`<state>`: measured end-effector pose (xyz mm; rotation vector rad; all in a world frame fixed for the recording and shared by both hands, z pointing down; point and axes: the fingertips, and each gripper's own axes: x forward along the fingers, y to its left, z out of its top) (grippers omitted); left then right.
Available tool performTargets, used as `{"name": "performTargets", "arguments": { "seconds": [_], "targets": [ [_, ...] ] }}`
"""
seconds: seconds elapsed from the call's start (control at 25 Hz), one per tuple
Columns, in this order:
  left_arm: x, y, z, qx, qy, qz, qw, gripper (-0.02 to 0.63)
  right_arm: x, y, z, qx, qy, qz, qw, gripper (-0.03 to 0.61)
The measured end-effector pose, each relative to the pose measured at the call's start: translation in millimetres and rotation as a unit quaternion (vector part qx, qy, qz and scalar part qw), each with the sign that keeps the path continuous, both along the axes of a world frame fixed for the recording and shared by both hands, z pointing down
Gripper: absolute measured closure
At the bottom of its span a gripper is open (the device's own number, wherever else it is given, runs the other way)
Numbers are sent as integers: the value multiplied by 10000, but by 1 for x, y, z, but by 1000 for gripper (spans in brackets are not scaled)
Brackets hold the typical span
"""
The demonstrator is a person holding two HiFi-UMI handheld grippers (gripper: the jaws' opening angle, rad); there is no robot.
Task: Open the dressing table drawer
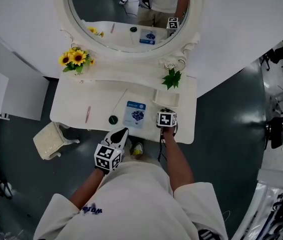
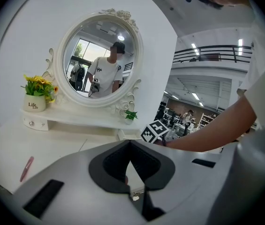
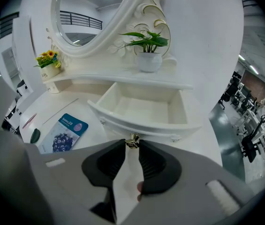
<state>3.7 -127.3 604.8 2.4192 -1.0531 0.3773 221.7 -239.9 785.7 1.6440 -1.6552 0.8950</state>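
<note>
The white dressing table has a small drawer under its right shelf, and the drawer stands pulled out and empty. My right gripper is shut on the drawer's little gold knob, with its tips pinching it from both sides. In the head view the right gripper sits just in front of the drawer. My left gripper hovers over the table's front edge, shut with nothing in it, and points towards the mirror.
On the tabletop lie a blue sachet, a dark green round lid and a pink pen. Sunflowers and a green plant stand on the shelf. A cream stool sits at the left.
</note>
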Motion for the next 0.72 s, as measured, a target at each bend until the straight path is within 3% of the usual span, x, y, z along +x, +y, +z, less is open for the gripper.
{"name": "performTargets", "arguments": {
  "seconds": [0.56,0.72],
  "targets": [
    [14,-2,-7,41,-12,242,9997,606,-2,-1,-1,191,-256,728,9968,477],
    [13,-6,-8,47,15,204,9998,606,1,-8,-2,120,-93,260,9995,479]
  ]
}}
